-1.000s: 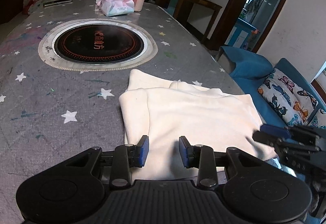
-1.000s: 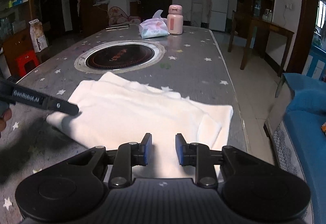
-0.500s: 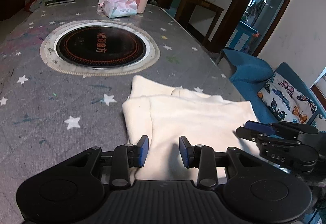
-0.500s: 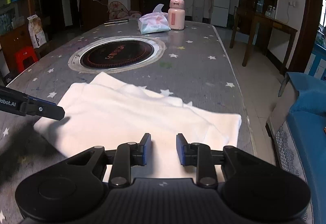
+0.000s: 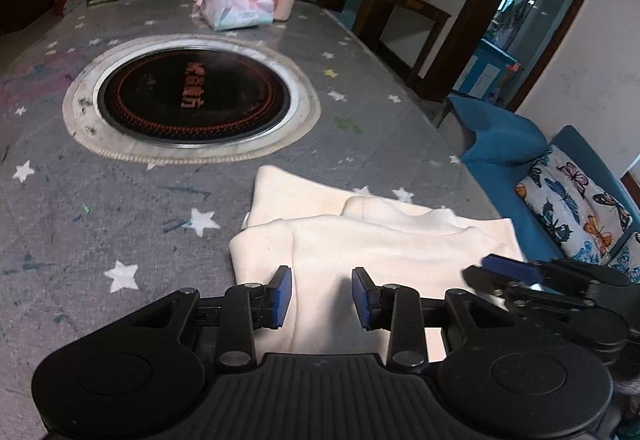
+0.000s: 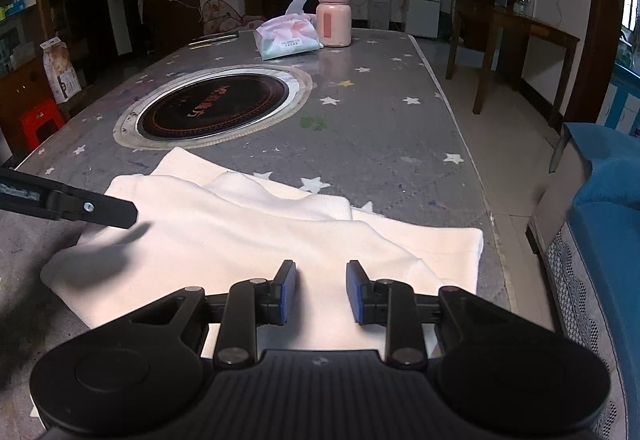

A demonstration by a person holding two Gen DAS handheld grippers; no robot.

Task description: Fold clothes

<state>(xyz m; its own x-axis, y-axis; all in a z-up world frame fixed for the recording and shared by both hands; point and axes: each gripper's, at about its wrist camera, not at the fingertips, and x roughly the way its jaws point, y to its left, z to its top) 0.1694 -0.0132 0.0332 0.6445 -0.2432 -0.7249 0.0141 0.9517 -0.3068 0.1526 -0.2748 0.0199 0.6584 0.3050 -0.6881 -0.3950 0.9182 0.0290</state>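
Table (image 5: 60, 224), grey cover printed with white stars, fills both wrist views. Round black cooktop (image 5: 196, 99) sunk into it, at 11 o'clock from the cloth in the left wrist view, well apart from it.

White garment (image 5: 380, 244) lies folded and flat on the near part of the table, layers overlapping, one folded edge running across the middle. In the right wrist view the garment (image 6: 248, 236) reaches close to the table's edge at 3 o'clock.

Blue sofa (image 5: 500, 143) with butterfly cushion (image 5: 576, 199) off the table at 3 o'clock, left view.

Left gripper (image 5: 322, 296) over the garment's near edge, at 6 o'clock; jaws parted, blue pads apart, only cloth showing beyond the gap, nothing grasped. Right gripper (image 6: 320, 290) likewise over the near edge, jaws parted, grasping nothing. Each gripper shows in the other's view: the right one (image 5: 492, 268) at 4 o'clock, the left one (image 6: 120, 211) at 9 o'clock.

Tissue pack (image 6: 288, 35) and pink bottle (image 6: 334, 15) stand just beside each other at the far end, 12 o'clock.
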